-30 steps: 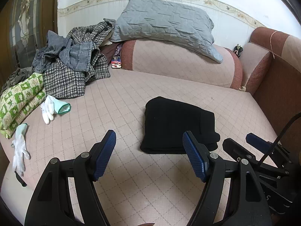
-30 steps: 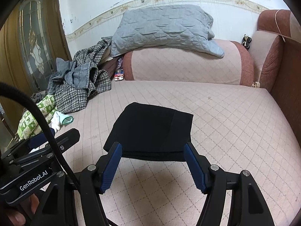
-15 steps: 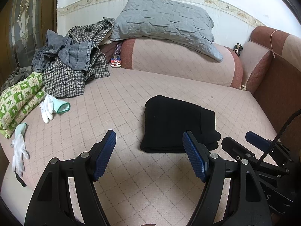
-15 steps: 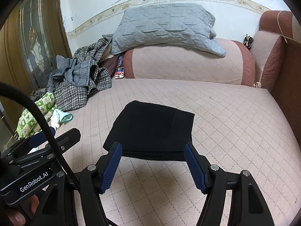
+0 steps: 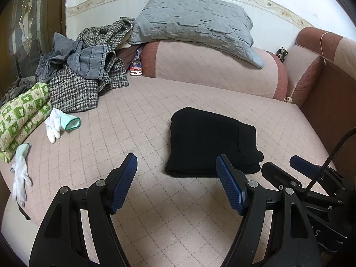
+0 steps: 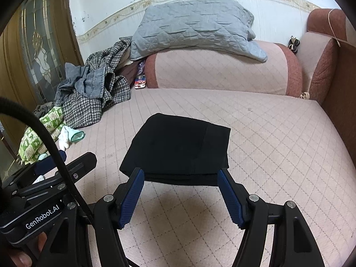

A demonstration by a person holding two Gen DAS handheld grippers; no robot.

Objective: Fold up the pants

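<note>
Black pants [image 5: 209, 142] lie folded into a compact rectangle on the pink quilted sofa seat [image 5: 124, 120]; they also show in the right wrist view [image 6: 180, 149]. My left gripper [image 5: 176, 175] is open and empty, held above the seat just short of the pants' near edge. My right gripper [image 6: 180, 184] is open and empty, also just short of the near edge. Each gripper shows at the edge of the other's view.
A pile of checked and denim clothes [image 5: 89, 71] lies at the back left. A green patterned cloth [image 5: 20, 115] and white gloves [image 5: 55, 124] lie at the left. A grey quilted pillow [image 5: 193, 22] rests on the backrest. An armrest [image 5: 322, 84] bounds the right.
Both grippers have drawn back and risen slightly from the folded pants. The pants have not moved.
</note>
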